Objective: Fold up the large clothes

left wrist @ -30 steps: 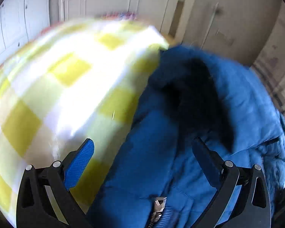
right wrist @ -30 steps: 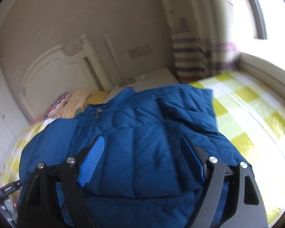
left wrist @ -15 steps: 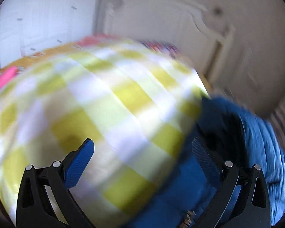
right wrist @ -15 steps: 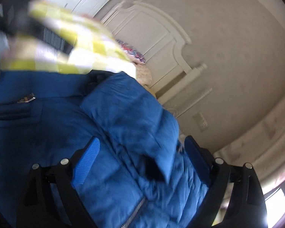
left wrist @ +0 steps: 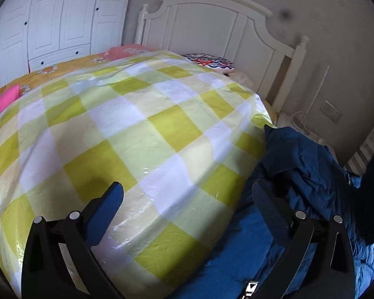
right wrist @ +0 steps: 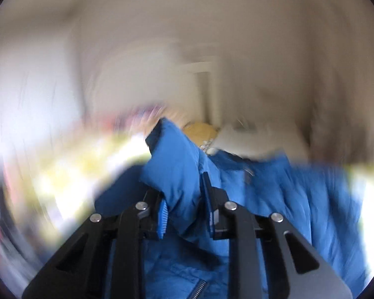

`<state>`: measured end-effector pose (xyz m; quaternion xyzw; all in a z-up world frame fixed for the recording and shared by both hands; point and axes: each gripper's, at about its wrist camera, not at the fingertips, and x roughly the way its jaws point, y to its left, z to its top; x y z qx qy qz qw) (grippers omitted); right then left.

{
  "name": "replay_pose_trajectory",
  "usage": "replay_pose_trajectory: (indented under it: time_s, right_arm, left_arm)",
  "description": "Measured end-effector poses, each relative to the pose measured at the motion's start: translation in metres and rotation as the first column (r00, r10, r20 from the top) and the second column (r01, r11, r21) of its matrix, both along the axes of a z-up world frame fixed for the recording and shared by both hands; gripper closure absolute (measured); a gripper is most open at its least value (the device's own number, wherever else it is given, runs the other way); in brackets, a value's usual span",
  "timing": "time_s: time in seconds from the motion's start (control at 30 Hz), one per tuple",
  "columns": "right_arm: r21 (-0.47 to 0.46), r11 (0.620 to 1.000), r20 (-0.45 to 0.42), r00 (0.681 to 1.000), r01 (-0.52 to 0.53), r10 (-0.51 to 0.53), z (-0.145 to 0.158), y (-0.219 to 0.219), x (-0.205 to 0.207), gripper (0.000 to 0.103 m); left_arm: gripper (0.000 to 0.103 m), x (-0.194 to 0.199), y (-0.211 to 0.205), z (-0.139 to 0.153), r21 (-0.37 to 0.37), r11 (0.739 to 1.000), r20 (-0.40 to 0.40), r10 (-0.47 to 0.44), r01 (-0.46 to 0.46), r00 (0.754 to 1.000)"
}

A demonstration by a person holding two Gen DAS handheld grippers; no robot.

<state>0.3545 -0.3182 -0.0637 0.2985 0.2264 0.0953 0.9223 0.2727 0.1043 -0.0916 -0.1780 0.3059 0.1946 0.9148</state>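
Observation:
A blue quilted jacket [left wrist: 299, 164] lies crumpled on the right side of a bed. In the left wrist view my left gripper [left wrist: 187, 186] stands open with nothing between its fingers, the left finger over the checked bedspread [left wrist: 137, 137] and the right finger over the jacket's edge. The right wrist view is blurred by motion. There my right gripper [right wrist: 183, 191] has its jaws closing, and the pads pinch a raised fold of the jacket [right wrist: 274, 194]. A zip shows at the bottom of both views.
A white headboard [left wrist: 212, 25] stands at the far end of the bed, with a patterned pillow [left wrist: 209, 62] below it. White wardrobe doors [left wrist: 62, 17] fill the back left. Pink cloth [left wrist: 0, 102] lies at the left edge. A wall socket [left wrist: 331, 111] is at the right.
My right gripper went from wide open to closed on a fold of the jacket while swinging about. My left gripper turned away from the jacket toward the bedspread and stayed open.

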Motion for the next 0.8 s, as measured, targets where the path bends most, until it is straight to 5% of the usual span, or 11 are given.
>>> replay_pose_trajectory:
  time_s: [0.07,0.17,0.4,0.47,0.53,0.6,0.8]
  right_arm:
    - [0.166,0.978,-0.107,0.988,0.128,-0.111,-0.025,-0.055,-0.005,0.074]
    - [0.210,0.965,-0.253,0.962,0.157,-0.102,-0.066,-0.093,-0.003,0.047]
    - [0.158,0.978,-0.256,0.963,0.133,-0.090,-0.076,-0.083,-0.006,0.044]
    - [0.136,0.983,-0.261,0.962,0.122,-0.083,-0.074,-0.078,-0.002,0.047]
    - [0.124,0.988,-0.249,0.967,0.097,-0.063,-0.077,-0.075,-0.004,0.073]
    - [0.110,0.990,-0.216,0.974,0.088,-0.063,-0.073,-0.074,-0.011,0.080]
    - [0.111,0.989,-0.062,0.994,0.096,-0.090,-0.036,-0.086,-0.029,0.084]
  left_arm:
    - [0.004,0.004,-0.010,0.002,0.030,0.999,-0.010,-0.038,0.038,0.999]
    - [0.004,0.010,-0.022,0.003,0.065,0.994,-0.022,-0.083,0.085,0.996]
    - [0.004,0.018,-0.045,0.003,0.134,0.976,-0.045,-0.168,0.172,0.985]
    - [0.004,0.022,-0.052,0.002,0.159,0.969,-0.075,-0.180,0.190,0.981]
    - [0.004,0.026,-0.058,0.000,0.183,0.963,-0.101,-0.183,0.199,0.978]
    - [0.004,0.029,-0.061,-0.001,0.197,0.959,-0.121,-0.181,0.203,0.976]
    - [0.004,0.031,-0.054,-0.004,0.166,0.967,-0.127,-0.171,0.191,0.977]
